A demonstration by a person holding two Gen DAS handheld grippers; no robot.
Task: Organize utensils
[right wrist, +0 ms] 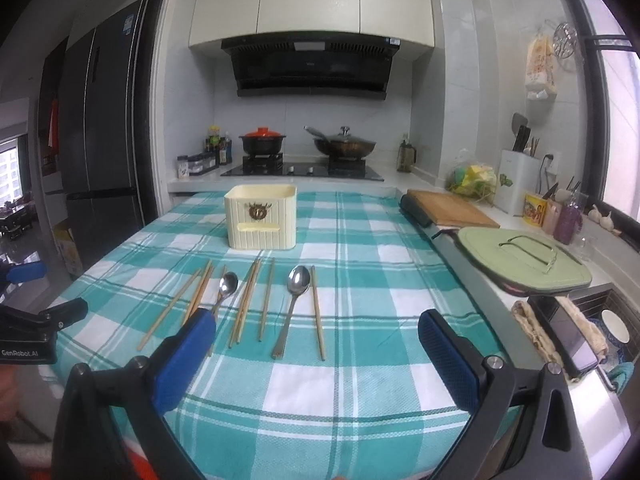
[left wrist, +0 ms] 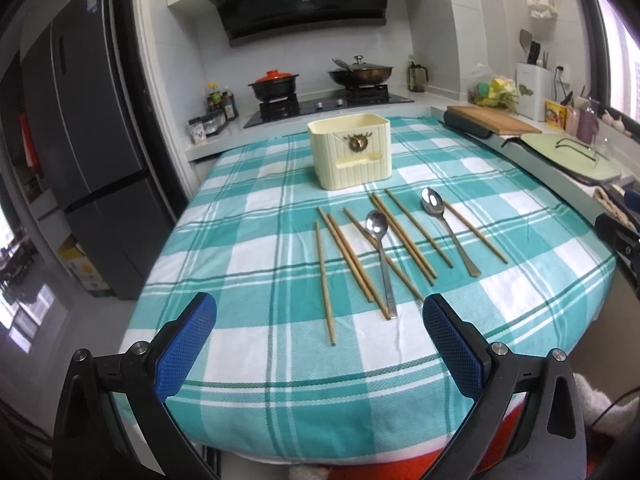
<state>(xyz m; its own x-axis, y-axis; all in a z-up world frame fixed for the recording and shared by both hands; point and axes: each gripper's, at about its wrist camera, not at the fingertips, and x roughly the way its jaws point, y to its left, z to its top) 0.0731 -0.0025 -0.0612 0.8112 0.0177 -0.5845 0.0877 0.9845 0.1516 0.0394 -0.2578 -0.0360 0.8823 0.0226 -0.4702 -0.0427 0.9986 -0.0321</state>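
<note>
Several wooden chopsticks (left wrist: 352,258) and two metal spoons (left wrist: 382,256) (left wrist: 448,228) lie side by side on the teal checked tablecloth (left wrist: 248,240). A cream utensil holder (left wrist: 350,152) stands behind them. In the right wrist view the chopsticks (right wrist: 248,304), the spoons (right wrist: 294,304) (right wrist: 224,292) and the holder (right wrist: 261,217) show too. My left gripper (left wrist: 319,330) is open and empty above the near table edge. My right gripper (right wrist: 316,340) is open and empty, in front of the utensils.
A stove with a red-lidded pot (left wrist: 274,84) and a wok (left wrist: 360,72) is behind the table. A wooden cutting board (right wrist: 450,206) and a green lid (right wrist: 520,260) lie on the counter at right. A fridge (left wrist: 92,140) stands at left. A sink (right wrist: 580,328) is at right.
</note>
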